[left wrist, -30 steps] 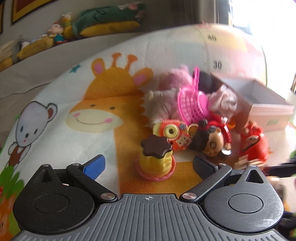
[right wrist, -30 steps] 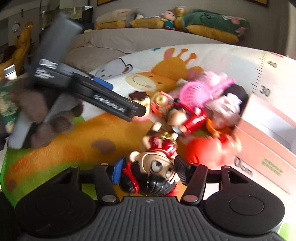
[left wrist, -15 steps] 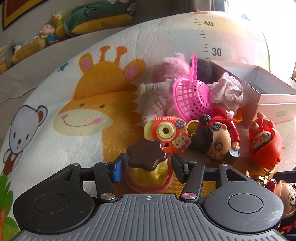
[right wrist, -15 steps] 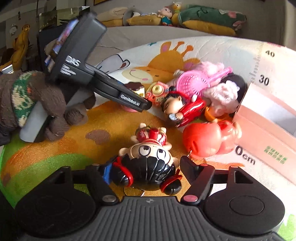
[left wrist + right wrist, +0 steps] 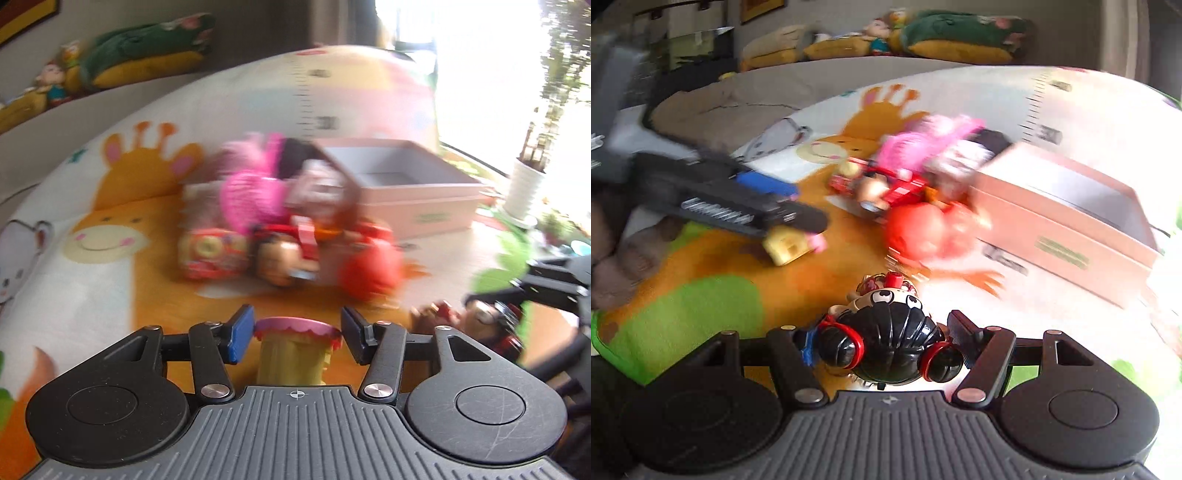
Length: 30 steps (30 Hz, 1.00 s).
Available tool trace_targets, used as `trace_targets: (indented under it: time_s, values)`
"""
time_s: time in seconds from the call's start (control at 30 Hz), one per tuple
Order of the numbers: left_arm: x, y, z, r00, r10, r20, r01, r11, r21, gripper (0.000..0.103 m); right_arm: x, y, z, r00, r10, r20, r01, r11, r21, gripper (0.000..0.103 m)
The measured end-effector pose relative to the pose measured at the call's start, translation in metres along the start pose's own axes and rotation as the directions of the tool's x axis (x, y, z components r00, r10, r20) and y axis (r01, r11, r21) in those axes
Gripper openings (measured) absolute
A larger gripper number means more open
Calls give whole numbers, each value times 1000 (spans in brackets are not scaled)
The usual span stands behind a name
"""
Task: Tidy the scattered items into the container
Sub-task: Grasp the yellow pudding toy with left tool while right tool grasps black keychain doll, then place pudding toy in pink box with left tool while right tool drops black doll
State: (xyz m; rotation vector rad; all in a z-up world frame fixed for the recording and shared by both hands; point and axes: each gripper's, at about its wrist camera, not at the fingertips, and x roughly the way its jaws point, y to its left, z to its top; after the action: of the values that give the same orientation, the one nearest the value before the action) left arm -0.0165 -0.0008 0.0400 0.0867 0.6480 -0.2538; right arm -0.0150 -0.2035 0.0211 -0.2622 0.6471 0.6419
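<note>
A play mat printed with a giraffe, a bear and a ruler strip carries everything. On it, at the far right, stands the container, a pale pink open box with a greyish inside and a small green label on its side wall; nothing shows inside it from either view. Against its near-left corner lies a blurred heap of toys: a pink mesh basket on top, a red-dressed doll with a dark-haired head, a red and yellow toy camera to the left of the doll, and a round red figure nearest the box.

The left gripper grasps a toy cake with a yellow body and a scalloped pink rim, its blue pad on one side and black pad on the other. The right wrist view shows this from the side: the cake hangs clear above the mat beneath the left gripper's fingers, well left of the box.

The right gripper is clenched on a small doll with glossy black hair, two buns ringed in red and a pale face turned away from the camera. The left wrist view catches this doll only as a blur low at the right edge, near the mat's green patch.
</note>
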Motion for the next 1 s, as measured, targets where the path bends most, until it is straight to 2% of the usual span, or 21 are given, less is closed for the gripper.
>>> trace_targets:
  time_s: [0.17, 0.37, 0.47, 0.53, 0.6, 0.83, 1.0]
  values:
    - [-3, -37, -3, 999, -47, 25, 46, 997, 62, 48, -25, -22, -24, 997, -74, -8, 74, 994, 86, 67]
    - [6, -46, -13, 999, -37, -16, 38, 996, 75, 49, -32, -36, -39, 992, -127, 3, 126, 986, 112, 68]
    - [-4, -42, -22, 1000, -27, -16, 28, 995, 92, 61, -28, -37, -43, 991, -133, 5, 131, 985, 108, 68]
    - [-16, -41, -26, 1000, -17, -6, 18, 994, 111, 75, -28, -36, -45, 991, -137, 11, 135, 986, 97, 68]
    - [-22, -39, -29, 1000, -6, -5, 7, 992, 127, 81, -29, -34, -47, 990, -141, 17, 139, 986, 88, 68]
    - [-14, -42, -41, 997, -18, -73, 29, 989, 147, 85, -31, -33, -50, 988, -150, 19, 148, 986, 78, 68]
    - [-35, -30, -49, 999, -7, -50, 15, 987, 157, 92, -32, -33, -51, 988, -156, 21, 154, 984, 87, 68]
